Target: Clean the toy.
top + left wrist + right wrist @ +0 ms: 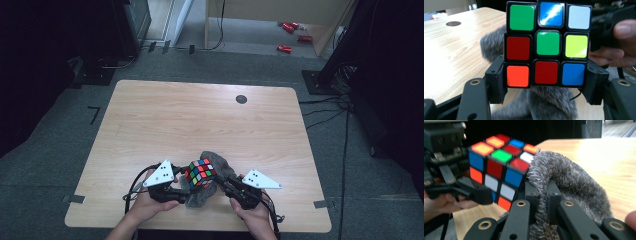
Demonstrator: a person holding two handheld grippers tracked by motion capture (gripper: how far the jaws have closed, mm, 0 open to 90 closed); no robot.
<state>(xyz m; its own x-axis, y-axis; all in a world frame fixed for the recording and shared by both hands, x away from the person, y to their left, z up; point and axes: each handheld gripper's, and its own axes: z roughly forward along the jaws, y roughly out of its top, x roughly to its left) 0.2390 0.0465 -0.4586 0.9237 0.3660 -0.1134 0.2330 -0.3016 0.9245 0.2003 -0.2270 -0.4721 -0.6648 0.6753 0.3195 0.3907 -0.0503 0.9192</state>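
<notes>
Near the table's [150,115] front edge, a scrambled colour cube [200,172] held up off the wood, over and against a grey furry cloth [212,192]. Left gripper [546,75] clamped on the cube's bottom layer, jaws spread about a cube-width apart, one pad pressed to each side face (facing its camera: green, blue, white across the top row; red, green, yellow in the middle; orange, red, blue below). Right gripper [541,195] pinched almost fully together on a fold of the furry cloth, fur squeezed thin between the two pads and bulging out above them. Cube and cloth touching, the fur curling against the cube's side in the right gripper view. Both hands low at the near side of the table, left gripper at the cube's left, right gripper just right of it.
</notes>
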